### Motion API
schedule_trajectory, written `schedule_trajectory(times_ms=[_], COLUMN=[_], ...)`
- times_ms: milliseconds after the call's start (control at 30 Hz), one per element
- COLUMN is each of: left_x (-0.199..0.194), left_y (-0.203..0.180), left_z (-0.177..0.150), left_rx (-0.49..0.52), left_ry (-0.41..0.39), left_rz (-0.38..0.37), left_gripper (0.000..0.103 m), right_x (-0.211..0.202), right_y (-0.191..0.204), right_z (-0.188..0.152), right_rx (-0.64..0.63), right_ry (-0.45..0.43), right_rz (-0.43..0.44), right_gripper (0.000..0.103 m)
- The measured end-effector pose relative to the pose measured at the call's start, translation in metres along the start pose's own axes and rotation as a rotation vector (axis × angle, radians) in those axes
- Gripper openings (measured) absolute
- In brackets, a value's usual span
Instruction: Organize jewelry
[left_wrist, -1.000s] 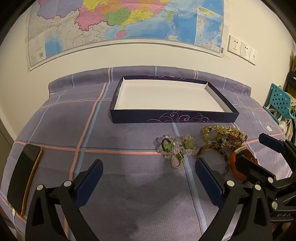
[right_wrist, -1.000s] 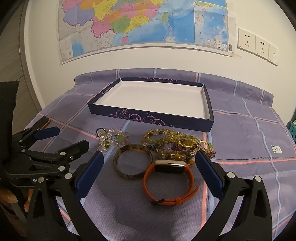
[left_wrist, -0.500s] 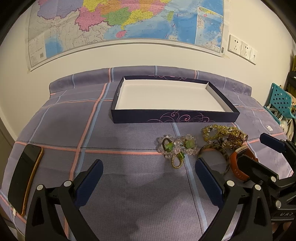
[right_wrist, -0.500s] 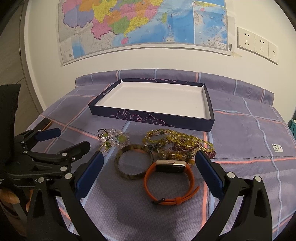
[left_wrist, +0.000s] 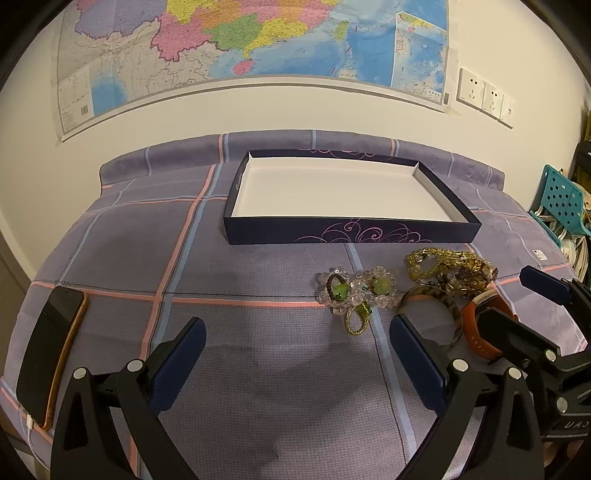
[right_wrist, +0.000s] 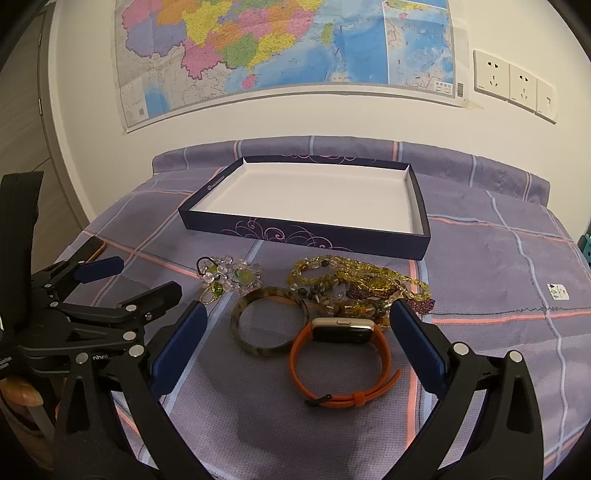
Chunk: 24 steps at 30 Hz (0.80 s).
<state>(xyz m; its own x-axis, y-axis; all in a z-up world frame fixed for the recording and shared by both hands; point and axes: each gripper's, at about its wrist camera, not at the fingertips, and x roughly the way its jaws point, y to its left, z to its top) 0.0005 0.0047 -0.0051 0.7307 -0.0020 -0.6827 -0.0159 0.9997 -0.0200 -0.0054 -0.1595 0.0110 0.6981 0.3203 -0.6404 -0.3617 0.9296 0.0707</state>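
While both tongs, left (left_wrist: 297, 354) and right (right_wrist: 297, 332), gape wide and hold nothing, the jewelry lies near the tray (right_wrist: 317, 229) on the bed: watch (right_wrist: 341, 356) touching bangle (right_wrist: 269, 320), beads (right_wrist: 362, 290) tangled, so one lift may drag neighbours.

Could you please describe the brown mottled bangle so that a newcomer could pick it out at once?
Find the dark blue tray on the purple checked cloth; the jewelry lies just in front. The bangle is the plain rigid ring between the crystal flower piece and the orange watch, the only smooth, beadless hoop.
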Motion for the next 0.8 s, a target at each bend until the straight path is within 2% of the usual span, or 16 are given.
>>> schedule_trajectory(times_ms=[800], left_x=[0.0006], left_y=[-0.0014], left_z=[0.0028], left_rx=[0.014], left_ry=[-0.011], left_rz=[0.007], left_gripper=[0.096], right_x=[-0.0001], right_y=[-0.0050], right_z=[0.0007], right_rx=[0.021], right_ry=[0.011], right_rz=[0.024], right_gripper=[0.097])
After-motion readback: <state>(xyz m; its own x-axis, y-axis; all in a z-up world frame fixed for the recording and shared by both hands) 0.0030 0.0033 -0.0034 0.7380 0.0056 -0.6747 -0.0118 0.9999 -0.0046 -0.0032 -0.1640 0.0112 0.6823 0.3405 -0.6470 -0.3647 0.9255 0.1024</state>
